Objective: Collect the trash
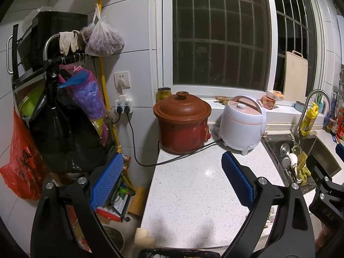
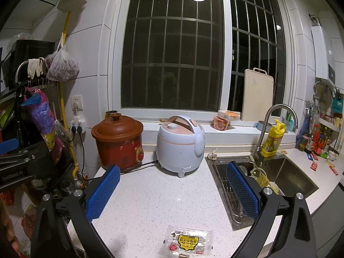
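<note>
Both tongs were wide open and held nothing. The right tongs (image 2: 172, 193) hung over the white surface (image 2: 161, 197). A clear snack wrapper (image 2: 186, 241) lay flat on it, just in front of them. The left tongs (image 1: 172, 185) hung near the brown pot (image 1: 182, 122) and the rice cooker (image 1: 243, 122).

I am looking at a home kitchen at night. Evidence: white speckled countertop (image 2: 163, 195) carrying a brown clay slow cooker (image 2: 118, 142) and a pale rice cooker (image 2: 180, 145), both near the wall; steel sink (image 2: 296, 178) with curved faucet (image 2: 277, 116) and dish rack; cutting board (image 2: 257, 94) leaning against the barred window (image 2: 172, 49); condiment bottles (image 2: 322, 137) far right.
</note>
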A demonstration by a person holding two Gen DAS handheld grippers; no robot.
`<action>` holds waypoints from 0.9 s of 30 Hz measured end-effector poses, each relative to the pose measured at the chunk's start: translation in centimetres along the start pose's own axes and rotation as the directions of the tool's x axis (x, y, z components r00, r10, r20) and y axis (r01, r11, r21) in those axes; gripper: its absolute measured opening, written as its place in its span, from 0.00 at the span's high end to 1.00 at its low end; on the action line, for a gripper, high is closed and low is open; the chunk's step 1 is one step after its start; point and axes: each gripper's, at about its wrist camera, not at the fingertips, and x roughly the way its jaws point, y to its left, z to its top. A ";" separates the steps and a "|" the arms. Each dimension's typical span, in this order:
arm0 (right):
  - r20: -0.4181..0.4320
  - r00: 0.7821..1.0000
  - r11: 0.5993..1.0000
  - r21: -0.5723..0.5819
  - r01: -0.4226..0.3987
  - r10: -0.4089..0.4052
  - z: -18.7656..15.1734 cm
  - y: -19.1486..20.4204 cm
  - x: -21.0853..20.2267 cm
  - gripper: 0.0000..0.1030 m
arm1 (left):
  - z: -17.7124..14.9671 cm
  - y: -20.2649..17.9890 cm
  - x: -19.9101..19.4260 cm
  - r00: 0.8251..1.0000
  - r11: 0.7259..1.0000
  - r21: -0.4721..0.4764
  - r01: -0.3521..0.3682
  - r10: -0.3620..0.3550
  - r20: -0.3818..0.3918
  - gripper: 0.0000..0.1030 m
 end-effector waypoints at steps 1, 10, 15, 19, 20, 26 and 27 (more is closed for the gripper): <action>0.000 1.000 1.000 0.001 -0.002 0.002 0.0 0.0 0.0 0.05 | 0.0 0.0 0.0 1.000 1.000 0.000 0.001 -0.001 0.000 0.12; 0.000 1.000 1.000 -0.002 -0.002 0.002 0.0 -0.1 0.0 0.05 | -0.1 0.0 -0.2 1.000 1.000 -0.002 0.000 0.000 -0.003 0.12; -0.004 1.000 1.000 0.001 -0.002 0.002 -0.1 0.0 0.0 0.05 | 0.1 0.1 0.0 1.000 1.000 0.011 0.014 -0.014 -0.003 0.12; -0.004 1.000 1.000 0.000 -0.003 0.003 -0.1 0.0 0.0 0.05 | 0.2 0.1 0.1 1.000 1.000 0.012 0.019 -0.019 -0.003 0.12; -0.003 1.000 1.000 -0.001 -0.002 0.002 -0.1 0.0 0.0 0.05 | 0.2 0.1 0.2 1.000 1.000 0.011 0.021 -0.020 -0.005 0.12; -0.003 1.000 1.000 0.002 0.000 0.000 -0.1 0.0 0.0 0.05 | 0.5 0.4 0.6 0.999 0.999 0.013 0.035 -0.035 -0.011 0.12; -0.002 1.000 1.000 -0.001 -0.004 0.004 0.0 0.0 0.0 0.05 | 0.5 0.5 0.8 0.999 0.999 0.015 0.038 -0.038 -0.012 0.12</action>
